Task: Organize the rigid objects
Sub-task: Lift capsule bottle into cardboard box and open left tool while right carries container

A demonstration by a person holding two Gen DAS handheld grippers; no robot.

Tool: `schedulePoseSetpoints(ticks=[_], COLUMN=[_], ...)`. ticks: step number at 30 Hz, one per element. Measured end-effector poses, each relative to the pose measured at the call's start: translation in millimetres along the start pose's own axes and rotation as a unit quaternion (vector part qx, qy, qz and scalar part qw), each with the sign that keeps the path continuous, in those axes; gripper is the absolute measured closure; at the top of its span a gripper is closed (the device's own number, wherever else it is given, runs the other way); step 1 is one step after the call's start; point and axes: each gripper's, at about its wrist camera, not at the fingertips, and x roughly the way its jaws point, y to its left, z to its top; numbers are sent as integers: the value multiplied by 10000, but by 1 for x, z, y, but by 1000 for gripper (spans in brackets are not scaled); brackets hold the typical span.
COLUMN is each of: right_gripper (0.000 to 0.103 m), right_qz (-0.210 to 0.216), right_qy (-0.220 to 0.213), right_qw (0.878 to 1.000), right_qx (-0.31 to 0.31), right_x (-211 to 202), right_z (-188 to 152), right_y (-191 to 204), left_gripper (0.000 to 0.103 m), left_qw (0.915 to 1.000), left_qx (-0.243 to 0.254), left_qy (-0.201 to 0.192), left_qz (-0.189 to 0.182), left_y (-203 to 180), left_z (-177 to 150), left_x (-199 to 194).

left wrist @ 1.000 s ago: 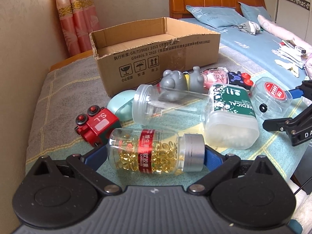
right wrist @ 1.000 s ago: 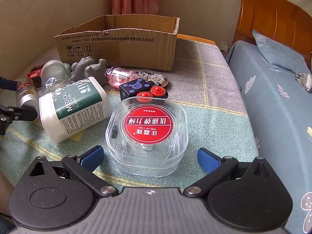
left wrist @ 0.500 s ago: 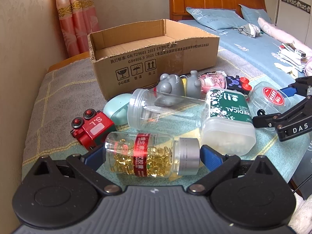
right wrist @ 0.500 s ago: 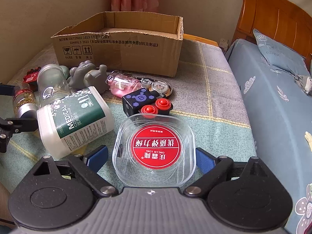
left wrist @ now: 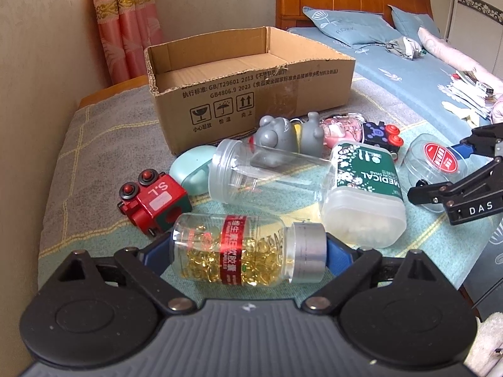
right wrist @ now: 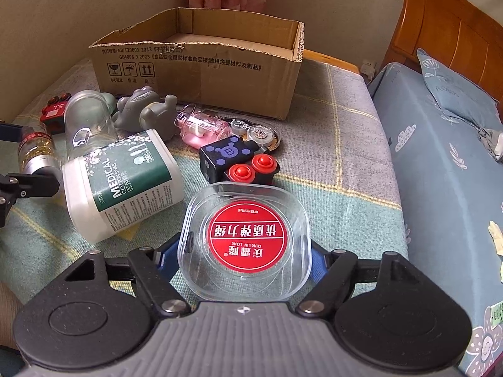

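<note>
Right gripper (right wrist: 245, 256) clamping a clear plastic case (right wrist: 245, 242) — red label up — before an open cardboard box (right wrist: 201, 66).

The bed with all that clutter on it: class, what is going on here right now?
A person is tidying small items with a gripper in each hand. The left gripper is shut on a capsule bottle, gripped end to end. The right gripper is shut on a clear plastic case with a red label. An open cardboard box sits behind the pile; no item shows inside it. A cotton swab tub, an empty clear jar, grey toys and cube toys lie on the blanket.
</note>
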Motion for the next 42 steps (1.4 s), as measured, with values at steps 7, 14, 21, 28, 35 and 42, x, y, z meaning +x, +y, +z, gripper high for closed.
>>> schedulePoseSetpoints(ticks=[7, 14, 21, 28, 35, 42], right_gripper=[22, 22, 22, 22, 22, 22], right_qz=[207, 579, 801, 833, 720, 594], right_qy=[-13, -231, -651, -1043, -1133, -1071], right_qw=[9996, 9973, 9933, 9889, 9892, 9913], right_qx=[-210, -382, -517, -659, -591, -487], right_x=[-16, -40, -57, -65, -58, -52], right_z=[8, 30, 65, 107, 140, 151], right_y=[-8, -16, -22, -30, -43, -53], left_gripper=[8, 8, 8, 8, 8, 8], left_qw=[9999, 9994, 9981, 9979, 9992, 9985], left_qx=[120, 209, 287, 253, 79, -176], left_qy=[-15, -269, -530, -555, -264, 47], left_qz=[86, 64, 112, 220, 301, 513], left_y=[-5, -3, 4, 20, 36, 55], left_z=[11, 47, 107, 172, 221, 243], left_x=[-23, -45, -44, -15, 38, 98])
